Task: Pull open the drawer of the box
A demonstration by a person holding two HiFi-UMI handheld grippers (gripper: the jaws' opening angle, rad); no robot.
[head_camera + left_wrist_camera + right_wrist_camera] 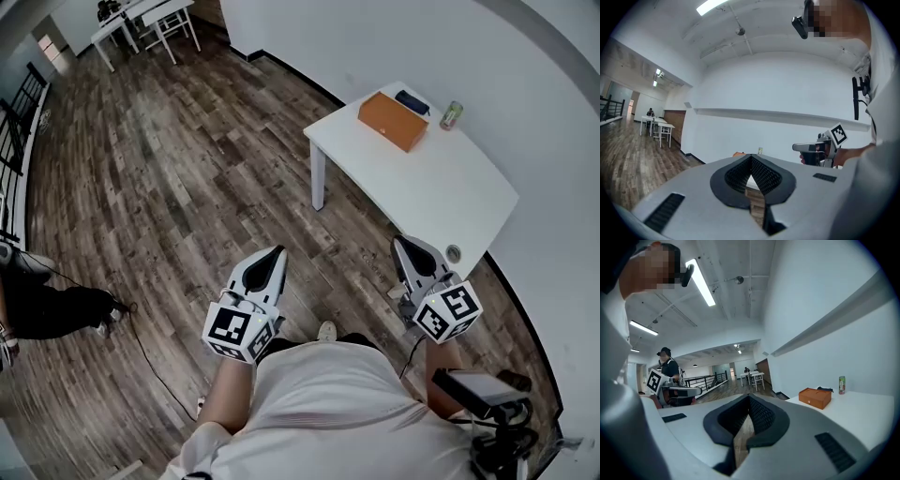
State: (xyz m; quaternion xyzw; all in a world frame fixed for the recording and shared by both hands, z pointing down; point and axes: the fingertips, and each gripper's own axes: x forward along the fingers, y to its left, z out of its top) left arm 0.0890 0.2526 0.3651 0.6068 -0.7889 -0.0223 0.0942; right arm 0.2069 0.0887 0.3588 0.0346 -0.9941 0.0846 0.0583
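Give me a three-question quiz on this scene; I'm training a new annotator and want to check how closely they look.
1. True or false: the left tongs are touching the orange box.
2. Multiple choice: the green can stands A) on top of the box, B) on the white table near the box, C) on the floor.
3. Short answer: what do the right tongs hold?

Key: 1 false, they are held near the person's body, well away from the table. 2 B. 3 nothing, they are shut and empty.
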